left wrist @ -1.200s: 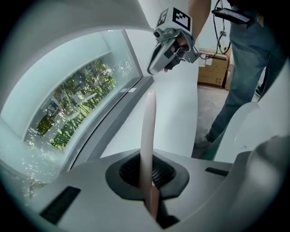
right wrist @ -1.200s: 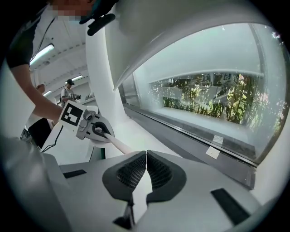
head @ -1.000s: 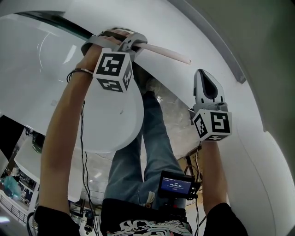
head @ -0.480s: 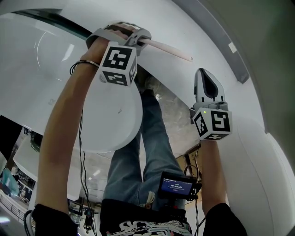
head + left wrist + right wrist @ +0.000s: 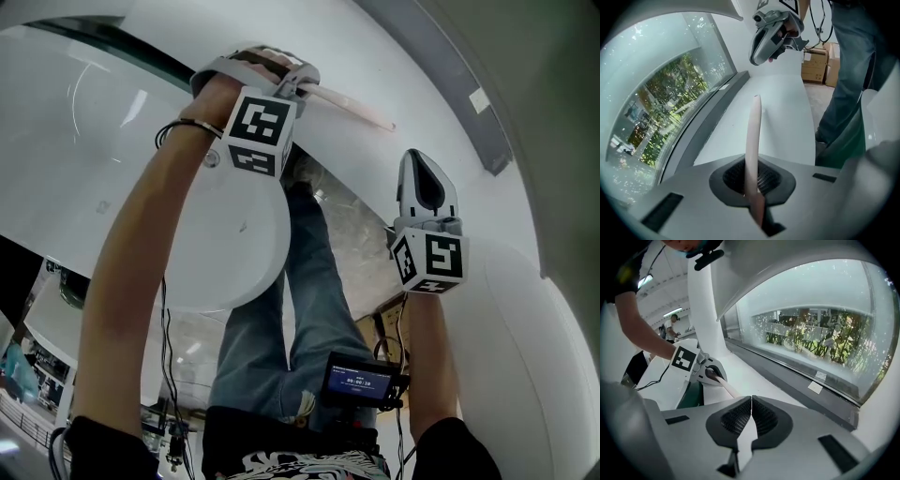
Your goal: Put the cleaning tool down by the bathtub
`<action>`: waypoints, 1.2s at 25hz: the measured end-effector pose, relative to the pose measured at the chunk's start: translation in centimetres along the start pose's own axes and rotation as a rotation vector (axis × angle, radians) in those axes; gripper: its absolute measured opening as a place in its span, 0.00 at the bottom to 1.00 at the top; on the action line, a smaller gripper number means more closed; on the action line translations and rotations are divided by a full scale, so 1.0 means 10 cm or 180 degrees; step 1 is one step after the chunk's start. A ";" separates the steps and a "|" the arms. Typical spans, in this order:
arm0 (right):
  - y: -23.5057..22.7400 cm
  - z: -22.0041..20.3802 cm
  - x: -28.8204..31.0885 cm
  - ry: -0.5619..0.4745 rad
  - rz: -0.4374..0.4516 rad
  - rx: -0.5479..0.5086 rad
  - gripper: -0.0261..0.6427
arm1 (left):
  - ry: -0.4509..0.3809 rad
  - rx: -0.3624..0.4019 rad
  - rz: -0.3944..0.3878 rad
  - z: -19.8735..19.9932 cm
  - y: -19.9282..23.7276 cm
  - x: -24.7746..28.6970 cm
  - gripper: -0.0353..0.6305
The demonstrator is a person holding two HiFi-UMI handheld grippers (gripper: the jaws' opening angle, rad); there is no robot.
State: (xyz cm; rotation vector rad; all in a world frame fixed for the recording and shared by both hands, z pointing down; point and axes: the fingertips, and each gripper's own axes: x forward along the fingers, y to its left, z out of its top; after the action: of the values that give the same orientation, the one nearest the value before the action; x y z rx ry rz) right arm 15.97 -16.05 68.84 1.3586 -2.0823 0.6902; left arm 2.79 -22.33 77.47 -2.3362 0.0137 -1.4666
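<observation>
The cleaning tool [image 5: 352, 106] is a slim pale pink stick. My left gripper [image 5: 302, 84] is shut on one end of it, and the rest juts out to the right over the white ledge [image 5: 412, 66]. In the left gripper view the stick [image 5: 753, 136] runs straight out from between the closed pads, above the ledge [image 5: 778, 103]. My right gripper [image 5: 420, 169] hangs lower right, apart from the stick, jaws shut and empty [image 5: 750, 405]. From there I see the left gripper [image 5: 711, 373] with the stick [image 5: 727, 387]. The tub's white rim [image 5: 220, 253] lies under my left arm.
A grey window frame [image 5: 469, 103] borders the ledge, with greenery behind the glass [image 5: 820, 343]. The person's jeans-clad legs [image 5: 309, 281] stand between tub and ledge. Cardboard boxes [image 5: 818, 65] sit on the floor. A small screen [image 5: 356, 380] hangs at the waist.
My left gripper has shifted to the right in the head view, carrying the pink stick with it. The right gripper has stayed about where it was.
</observation>
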 end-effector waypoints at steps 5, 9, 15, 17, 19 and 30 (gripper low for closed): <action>-0.02 0.05 0.05 -0.0018 -0.0018 -0.0018 0.08 | 0.0038 -0.0001 0.0020 -0.05 0.00 0.07 0.07; -0.07 0.05 0.13 0.0016 -0.0040 0.0009 0.08 | 0.0087 0.0119 0.0040 -0.06 -0.01 0.13 0.07; -0.05 -0.04 0.22 0.0117 -0.0008 0.0006 0.08 | 0.0100 0.0201 0.0038 -0.08 -0.02 0.16 0.07; -0.05 -0.10 0.25 0.0181 0.0018 0.0009 0.08 | 0.0115 0.0229 0.0052 -0.08 -0.01 0.19 0.07; -0.05 -0.17 0.29 0.0256 0.0045 0.0043 0.08 | 0.0139 0.0306 0.0069 -0.09 -0.01 0.22 0.07; 0.02 -0.21 0.41 0.0358 0.0182 0.0103 0.08 | 0.0086 0.0296 0.0133 -0.12 0.05 0.19 0.09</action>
State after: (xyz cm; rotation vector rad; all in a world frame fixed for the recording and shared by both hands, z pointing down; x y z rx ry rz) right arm 14.82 -17.19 73.15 1.2520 -2.0355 0.8087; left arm 2.73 -23.59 79.37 -2.2289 0.0015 -1.4474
